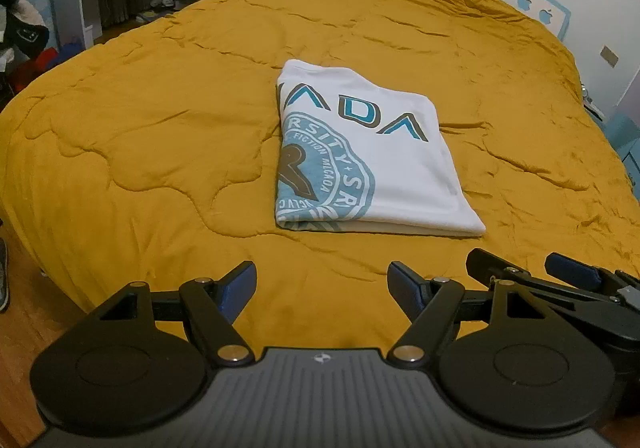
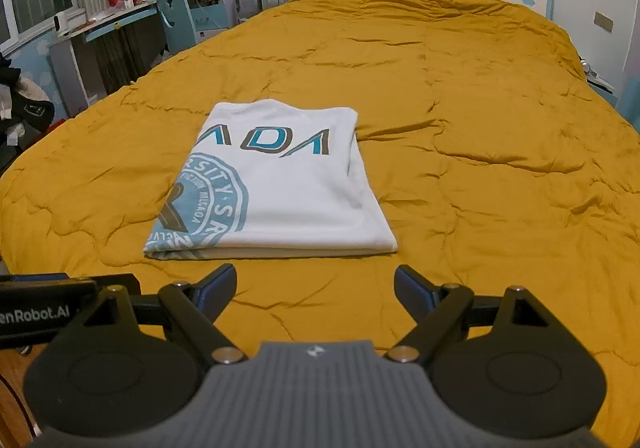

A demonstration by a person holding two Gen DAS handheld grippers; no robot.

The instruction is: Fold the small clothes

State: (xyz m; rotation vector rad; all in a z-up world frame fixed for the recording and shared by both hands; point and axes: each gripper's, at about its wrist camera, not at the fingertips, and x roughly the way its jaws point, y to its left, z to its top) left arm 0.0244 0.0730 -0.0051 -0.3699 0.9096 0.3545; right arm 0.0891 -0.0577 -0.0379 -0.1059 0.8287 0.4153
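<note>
Left gripper (image 1: 322,290) and right gripper (image 2: 315,290) hovering wide open, empty, near folded white T-shirt (image 1: 372,164) lying on mustard quilt (image 1: 160,128). Risk: careless regrasp snagging near edge, undoing fold.

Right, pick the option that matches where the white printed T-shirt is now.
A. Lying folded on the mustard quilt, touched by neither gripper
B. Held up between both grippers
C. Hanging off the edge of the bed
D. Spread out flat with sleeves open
A: the white T-shirt lies folded in a neat rectangle on the mustard quilt, while the left gripper and right gripper stand open short of it, nothing between their fingers.
</note>
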